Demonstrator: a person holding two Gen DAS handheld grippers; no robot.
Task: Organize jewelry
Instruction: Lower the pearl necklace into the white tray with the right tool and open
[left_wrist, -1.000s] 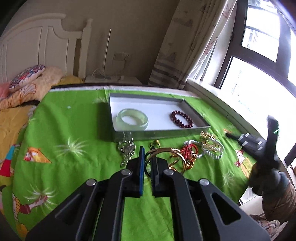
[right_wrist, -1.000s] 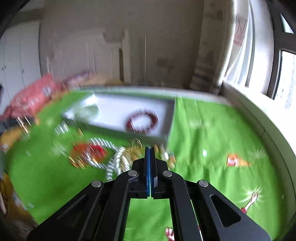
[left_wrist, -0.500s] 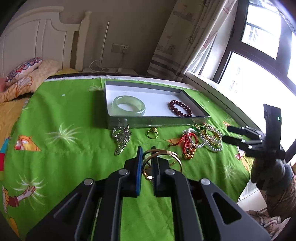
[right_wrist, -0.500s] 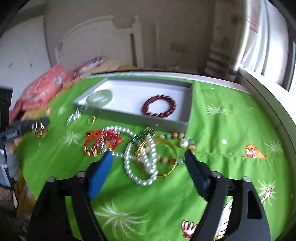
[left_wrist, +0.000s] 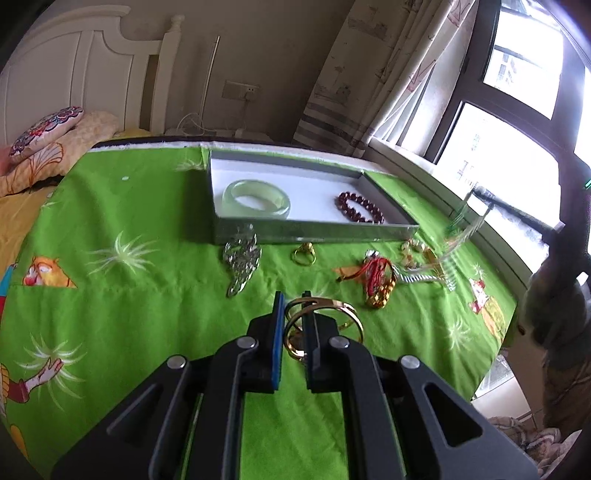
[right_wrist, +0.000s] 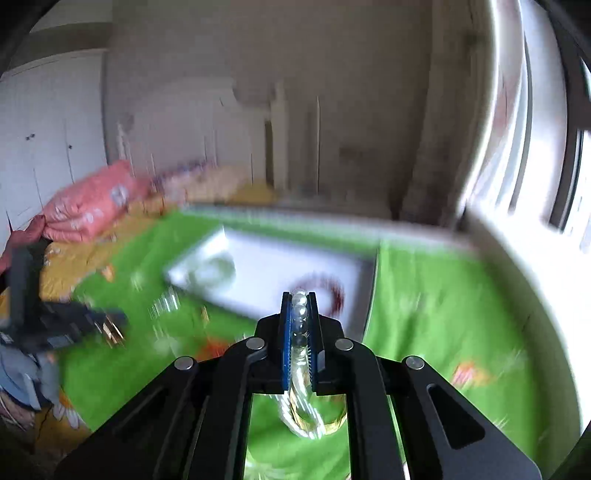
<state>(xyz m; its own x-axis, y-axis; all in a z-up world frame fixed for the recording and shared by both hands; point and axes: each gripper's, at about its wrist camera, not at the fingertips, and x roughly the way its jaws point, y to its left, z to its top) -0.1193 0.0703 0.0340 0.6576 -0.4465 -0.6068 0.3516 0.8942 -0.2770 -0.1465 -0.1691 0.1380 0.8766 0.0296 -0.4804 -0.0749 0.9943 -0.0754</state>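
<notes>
Gold bangle (left_wrist: 325, 314) pinched in left fingers (left_wrist: 277, 321); right fingers (right_wrist: 285, 325) clamp pearl strand (right_wrist: 298, 317) (view blurred).

We see the left tongs (left_wrist: 293, 314) low and pointing forward, jaws nearly closed and clamped on a gold bangle (left_wrist: 325, 314). The right tongs (right_wrist: 299, 314) are raised, jaws pinched tight on a pearl strand (right_wrist: 300, 325) that hangs below them. The right wrist view is motion-blurred.

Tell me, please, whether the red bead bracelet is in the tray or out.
In: the red bead bracelet lies on the white floor of the tray, near its right end.
</notes>
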